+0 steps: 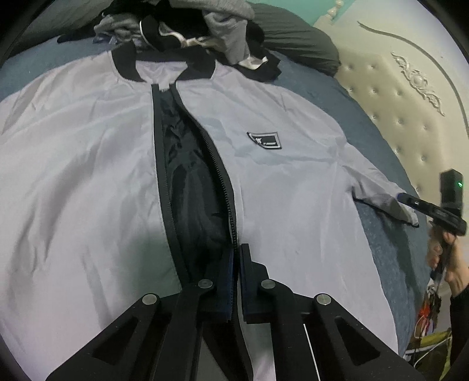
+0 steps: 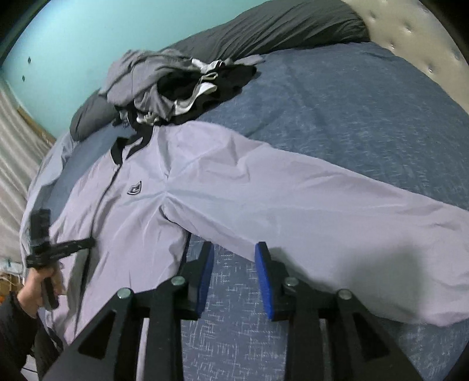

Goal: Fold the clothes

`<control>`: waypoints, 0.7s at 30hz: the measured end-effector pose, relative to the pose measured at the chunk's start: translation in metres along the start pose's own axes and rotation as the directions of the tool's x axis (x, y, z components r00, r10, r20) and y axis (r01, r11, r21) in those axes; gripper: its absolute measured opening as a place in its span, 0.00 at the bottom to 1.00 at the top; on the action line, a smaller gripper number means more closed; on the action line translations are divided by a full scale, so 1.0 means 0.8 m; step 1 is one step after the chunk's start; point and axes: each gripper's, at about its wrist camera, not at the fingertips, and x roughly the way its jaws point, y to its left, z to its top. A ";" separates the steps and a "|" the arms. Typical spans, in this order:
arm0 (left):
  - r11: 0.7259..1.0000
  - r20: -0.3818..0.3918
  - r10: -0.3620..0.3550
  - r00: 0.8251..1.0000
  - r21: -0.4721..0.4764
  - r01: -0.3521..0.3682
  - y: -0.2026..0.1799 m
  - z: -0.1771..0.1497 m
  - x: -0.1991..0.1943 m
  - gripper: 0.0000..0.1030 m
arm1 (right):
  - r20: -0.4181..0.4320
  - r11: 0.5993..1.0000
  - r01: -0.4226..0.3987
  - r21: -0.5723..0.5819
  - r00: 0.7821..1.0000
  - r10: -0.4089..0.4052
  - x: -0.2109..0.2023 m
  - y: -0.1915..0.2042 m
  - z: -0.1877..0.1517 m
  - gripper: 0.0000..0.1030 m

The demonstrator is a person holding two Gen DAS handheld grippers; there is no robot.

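Observation:
A pale lilac jacket point(image 1: 88, 164) with a black collar and black zipper lies front up on the blue bed sheet point(image 1: 384, 234), its front unzipped over a dark lining. My left gripper point(image 1: 236, 263) is shut on the zipper edge of the jacket's right-hand front panel, low on the opening. In the right wrist view the same gripper point(image 2: 89, 242) sits on the zipper line. The jacket's sleeve point(image 2: 293, 205) stretches out to the right. My right gripper point(image 2: 234, 263) is open over bare sheet, its blue pads point(image 2: 265, 281) just short of the sleeve's lower edge, holding nothing.
A heap of grey, black and white clothes point(image 1: 181, 29) lies beyond the collar, with a dark grey pillow point(image 2: 263, 26) behind it. A cream tufted headboard point(image 1: 395, 102) borders the bed. A teal wall point(image 2: 73, 44) stands beyond. A hand point(image 2: 38, 281) holds the left gripper.

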 end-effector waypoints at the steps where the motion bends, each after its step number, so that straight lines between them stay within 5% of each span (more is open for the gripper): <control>1: 1.000 -0.001 0.004 1.000 0.004 -0.004 0.001 -0.001 -0.003 0.03 | -0.019 1.000 0.023 0.000 1.000 -0.023 0.011 -0.001 0.002 0.28; 8: 1.000 -0.044 0.025 0.999 -0.005 -0.026 0.018 -0.002 0.006 0.03 | -0.160 0.979 0.204 -0.001 0.966 -0.202 0.086 -0.018 0.013 0.28; 12: 1.000 -0.052 0.020 0.998 -0.007 -0.020 0.016 0.002 0.014 0.03 | -0.162 0.981 0.191 -0.017 0.968 -0.191 0.076 -0.016 0.015 0.28; 18: 1.000 -0.041 0.003 0.999 -0.023 -0.004 0.016 0.001 0.013 0.04 | -0.012 0.996 0.078 0.040 0.997 -0.077 0.039 -0.009 0.035 0.28; 21: 1.000 -0.042 0.007 0.999 -0.021 -0.008 0.013 0.000 0.015 0.04 | -0.094 0.989 0.143 0.027 0.986 -0.139 0.072 -0.011 0.037 0.28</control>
